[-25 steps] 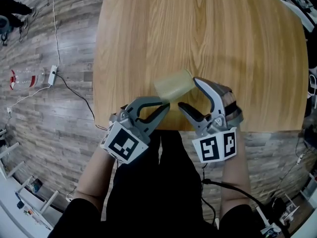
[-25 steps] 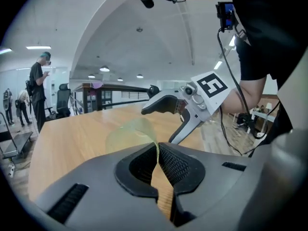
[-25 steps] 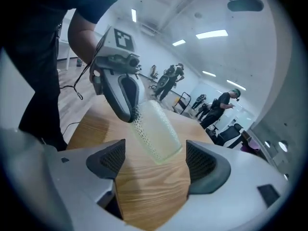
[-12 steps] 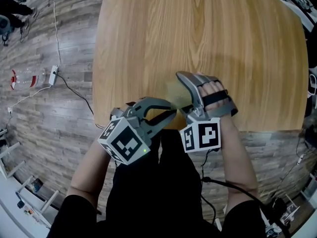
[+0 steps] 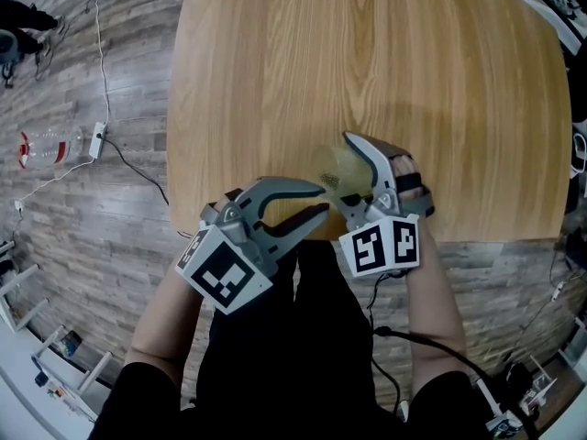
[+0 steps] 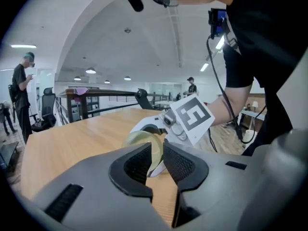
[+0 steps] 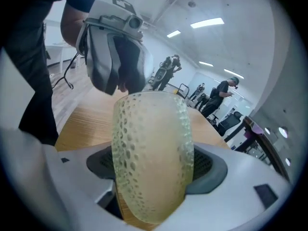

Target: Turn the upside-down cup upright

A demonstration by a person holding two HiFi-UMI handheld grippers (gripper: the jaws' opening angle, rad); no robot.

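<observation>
The dimpled cup [image 7: 151, 158] lies lengthwise between the wide-spread right fingers [image 7: 209, 165] and fills their gap, though it is unclear whether the pads press on it. Its far end points at the left fingers [image 6: 180, 160]. These have just been opening and stand slightly apart, with the cup's rim wall loose between them.

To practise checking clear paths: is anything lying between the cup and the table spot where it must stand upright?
Nothing visible does. The cup is held over the table near its front edge, and the wood beneath and around it bears no other object.
</observation>
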